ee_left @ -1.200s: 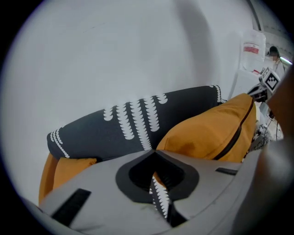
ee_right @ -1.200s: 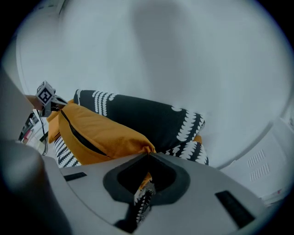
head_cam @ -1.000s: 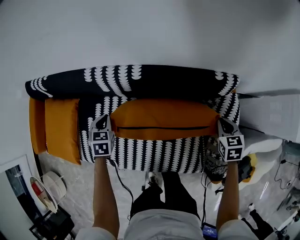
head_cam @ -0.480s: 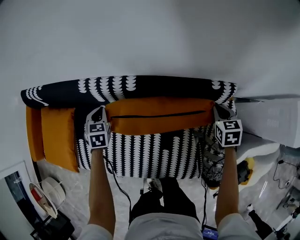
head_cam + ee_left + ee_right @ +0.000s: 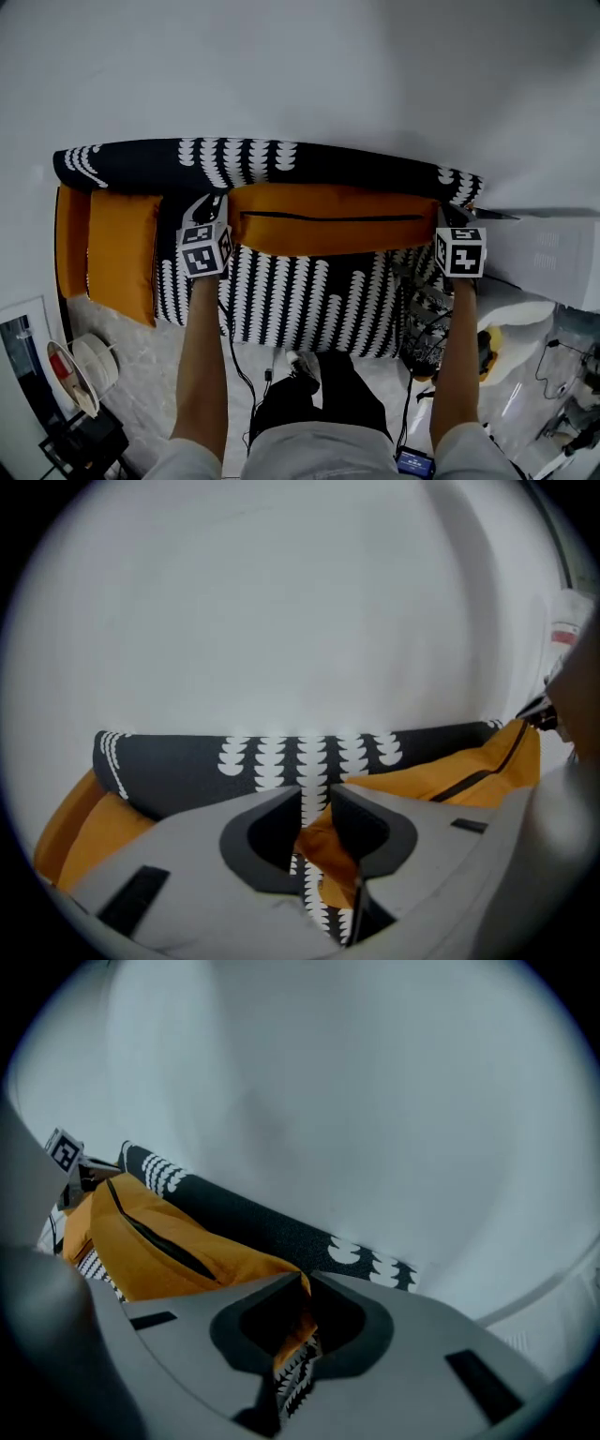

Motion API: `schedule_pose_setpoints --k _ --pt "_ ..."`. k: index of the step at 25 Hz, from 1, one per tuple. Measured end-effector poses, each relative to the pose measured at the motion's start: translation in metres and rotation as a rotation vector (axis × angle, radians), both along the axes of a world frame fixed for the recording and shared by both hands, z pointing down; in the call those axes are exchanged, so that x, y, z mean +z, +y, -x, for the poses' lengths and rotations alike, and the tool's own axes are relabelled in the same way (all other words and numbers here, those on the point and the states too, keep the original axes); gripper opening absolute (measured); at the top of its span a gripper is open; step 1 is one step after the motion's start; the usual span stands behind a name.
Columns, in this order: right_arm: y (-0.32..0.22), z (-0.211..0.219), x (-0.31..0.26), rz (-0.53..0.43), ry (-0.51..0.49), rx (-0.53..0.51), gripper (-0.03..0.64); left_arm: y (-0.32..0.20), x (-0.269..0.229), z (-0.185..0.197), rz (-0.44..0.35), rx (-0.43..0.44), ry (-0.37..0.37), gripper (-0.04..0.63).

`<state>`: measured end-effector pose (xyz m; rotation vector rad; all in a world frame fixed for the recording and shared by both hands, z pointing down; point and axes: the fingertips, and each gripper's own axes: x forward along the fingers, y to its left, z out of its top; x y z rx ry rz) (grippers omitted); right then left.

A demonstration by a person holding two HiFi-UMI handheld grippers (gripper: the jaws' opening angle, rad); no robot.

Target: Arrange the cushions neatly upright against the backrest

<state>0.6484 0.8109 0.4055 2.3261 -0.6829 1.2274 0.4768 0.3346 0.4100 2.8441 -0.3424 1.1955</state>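
Backrest (image 5: 281, 161) ahead props the cushion (image 5: 333, 221), so our left tool (image 5: 316, 799) is opening around its corner; right tool (image 5: 305, 1284) clenches it.

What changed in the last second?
The long orange fabric cushion moved from the seat back against the black-and-white patterned sofa backrest. The left gripper is opening its fingers, with the cushion's corner between them. The right gripper stays shut on the other corner; the square orange cushion is unmoved.

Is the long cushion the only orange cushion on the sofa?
No, a smaller orange cushion lies at the sofa's left end, apart from the long cushion.
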Motion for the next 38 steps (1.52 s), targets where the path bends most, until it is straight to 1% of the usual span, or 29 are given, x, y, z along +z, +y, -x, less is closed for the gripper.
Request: schedule_pose_setpoints --k 1,3,5,7,9,12,13,17,20,21,23,27,30,33,38 --pt "-0.002 0.001 -0.008 0.004 0.02 -0.001 0.014 -0.003 -0.009 0.006 0.006 -0.013 0.022 0.121" --pt "-0.009 0.006 -0.025 0.005 0.053 -0.02 0.019 -0.006 -0.027 0.022 -0.006 -0.016 0.052 0.123" --pt "-0.023 0.015 -0.045 0.007 0.081 -0.051 0.026 -0.009 -0.042 0.047 -0.017 -0.017 0.068 0.123" --pt "-0.049 0.023 -0.071 -0.006 0.121 -0.082 0.026 -0.018 -0.057 0.078 -0.022 -0.033 0.082 0.123" --pt "-0.083 0.03 -0.1 -0.045 0.169 -0.119 0.026 -0.03 -0.072 0.11 -0.029 -0.061 0.093 0.122" --pt "-0.133 0.057 -0.141 -0.1 0.235 -0.196 0.026 -0.046 -0.096 0.166 -0.043 -0.106 0.112 0.121" --pt "-0.15 0.071 -0.154 -0.111 0.252 -0.224 0.026 -0.051 -0.107 0.187 -0.049 -0.124 0.126 0.118" --pt "-0.217 0.137 -0.194 -0.146 0.285 -0.34 0.026 -0.078 -0.15 0.274 -0.076 -0.208 0.19 0.055" --pt "-0.27 0.195 -0.221 -0.178 0.297 -0.458 0.025 -0.097 -0.178 0.348 -0.104 -0.277 0.215 0.032" --pt "-0.285 0.216 -0.231 -0.188 0.302 -0.497 0.025 -0.101 -0.186 0.371 -0.114 -0.29 0.219 0.016" --pt "-0.31 0.257 -0.252 -0.211 0.32 -0.565 0.025 -0.103 -0.198 0.413 -0.133 -0.295 0.219 0.014" --pt "-0.348 0.342 -0.285 -0.274 0.339 -0.644 0.011 -0.101 -0.219 0.494 -0.145 -0.32 0.229 0.012" --pt "-0.37 0.397 -0.298 -0.305 0.329 -0.696 0.011 -0.102 -0.23 0.549 -0.141 -0.367 0.242 0.012" --pt "-0.393 0.444 -0.301 -0.319 0.319 -0.749 0.006 -0.106 -0.234 0.602 -0.135 -0.436 0.259 0.012" --pt "-0.425 0.504 -0.29 -0.311 0.285 -0.836 0.003 -0.107 -0.224 0.67 -0.105 -0.526 0.252 0.012"
